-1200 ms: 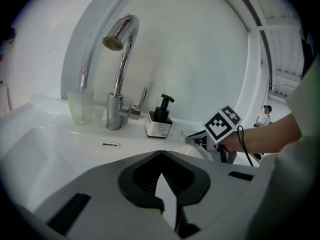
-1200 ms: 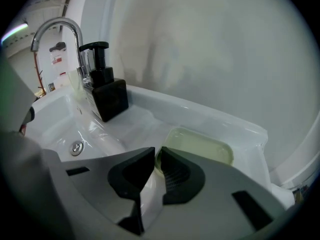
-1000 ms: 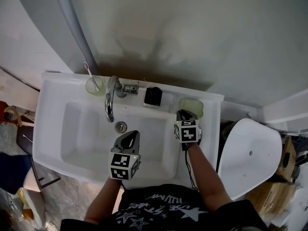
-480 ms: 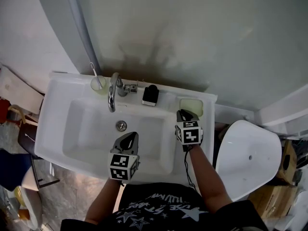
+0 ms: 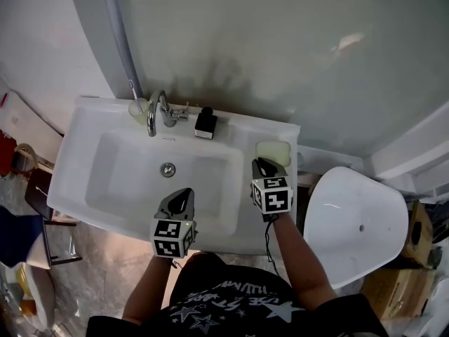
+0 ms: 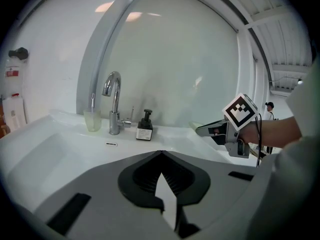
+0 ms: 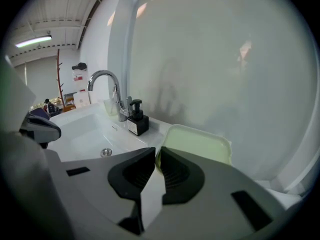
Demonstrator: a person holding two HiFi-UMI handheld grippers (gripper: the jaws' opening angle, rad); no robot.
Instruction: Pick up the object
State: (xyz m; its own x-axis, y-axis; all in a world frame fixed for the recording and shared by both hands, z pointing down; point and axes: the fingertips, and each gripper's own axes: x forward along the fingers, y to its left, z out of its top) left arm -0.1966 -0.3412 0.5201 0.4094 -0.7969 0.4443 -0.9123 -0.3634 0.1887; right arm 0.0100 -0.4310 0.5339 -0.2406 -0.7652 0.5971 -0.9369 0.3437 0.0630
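A pale green, shallow rectangular soap dish (image 5: 273, 152) with rounded corners is sitting on the sink's (image 5: 238, 128) right rear corner. The right gripper (image 5: 261, 163) is hovering just beside it, jaws a narrow slit apart, holding nothing. The left gripper (image 5: 185, 191) is hovering over the sink's front edge, jaws together.

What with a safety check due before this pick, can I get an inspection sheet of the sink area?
Surface: white sink, nothing in the basin.
Job's things: pale green tray on the rim's rear right corner, looks empty.
Clutter: faucet, cup with toothbrush, black soap dispenser along the rear rim.
Grippers: left gripper shut, empty, above the basin's front; right gripper jaws a narrow gap apart, tips at the tray's near edge, contact unclear.
Cables: black cable along the right forearm.
Surroundings: white rounded fixture and cardboard box right of the sink.
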